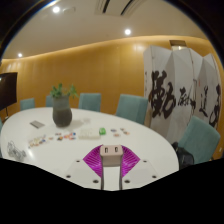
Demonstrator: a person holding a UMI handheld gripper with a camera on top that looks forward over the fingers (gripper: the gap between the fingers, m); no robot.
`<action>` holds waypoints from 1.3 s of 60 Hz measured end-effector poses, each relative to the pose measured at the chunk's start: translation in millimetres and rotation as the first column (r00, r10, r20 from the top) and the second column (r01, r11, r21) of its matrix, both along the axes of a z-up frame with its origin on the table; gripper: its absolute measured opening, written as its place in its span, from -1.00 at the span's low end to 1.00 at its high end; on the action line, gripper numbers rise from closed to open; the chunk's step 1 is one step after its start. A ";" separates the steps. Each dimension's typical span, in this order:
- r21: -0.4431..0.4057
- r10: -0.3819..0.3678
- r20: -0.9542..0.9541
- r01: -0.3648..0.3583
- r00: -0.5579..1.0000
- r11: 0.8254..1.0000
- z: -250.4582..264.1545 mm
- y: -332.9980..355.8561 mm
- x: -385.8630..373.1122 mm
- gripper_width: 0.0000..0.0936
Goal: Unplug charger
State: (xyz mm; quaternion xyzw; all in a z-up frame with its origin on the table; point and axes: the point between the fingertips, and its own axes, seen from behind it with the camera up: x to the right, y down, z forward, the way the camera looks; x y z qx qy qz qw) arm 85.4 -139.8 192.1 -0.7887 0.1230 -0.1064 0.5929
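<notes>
A small white charger block [110,154] with two dark slots on its face sits between my fingers. Both magenta pads [93,160] press against its sides, so my gripper [110,161] is shut on the charger. I hold it above the near part of a large white oval table [60,150]. No cable or socket shows around the charger.
On the table stand a dark vase with a green plant [62,110] and several small scattered items [100,131]. Teal chairs [130,106] ring the table. A white folding screen with black calligraphy [180,90] stands to the right, against a wooden wall.
</notes>
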 end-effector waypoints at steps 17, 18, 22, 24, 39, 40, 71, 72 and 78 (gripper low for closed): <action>-0.376 -0.031 -0.112 -0.013 0.993 0.927 -172.5 -51.0 32.8 -0.28; -0.374 -0.032 -0.113 -0.013 0.993 0.927 -179.5 -50.4 31.2 -0.26; -0.366 -0.030 -0.112 -0.013 0.993 0.931 -180.2 -49.5 34.2 0.02; -0.359 -0.028 -0.105 -0.011 0.994 0.933 -176.1 -49.2 36.1 0.20; -0.313 0.020 -0.071 -0.042 0.997 0.949 -102.4 -89.0 32.4 0.84; -0.312 0.023 -0.069 -0.043 0.997 0.949 -97.7 -94.3 31.3 0.86; -0.293 0.039 -0.027 -0.045 0.999 0.955 -26.4 -206.8 -1.9 0.85; -0.292 0.040 -0.029 -0.046 0.999 0.955 -25.9 -207.4 -2.2 0.85; -0.285 0.040 -0.031 -0.047 0.999 0.957 -21.7 -212.4 -1.1 0.86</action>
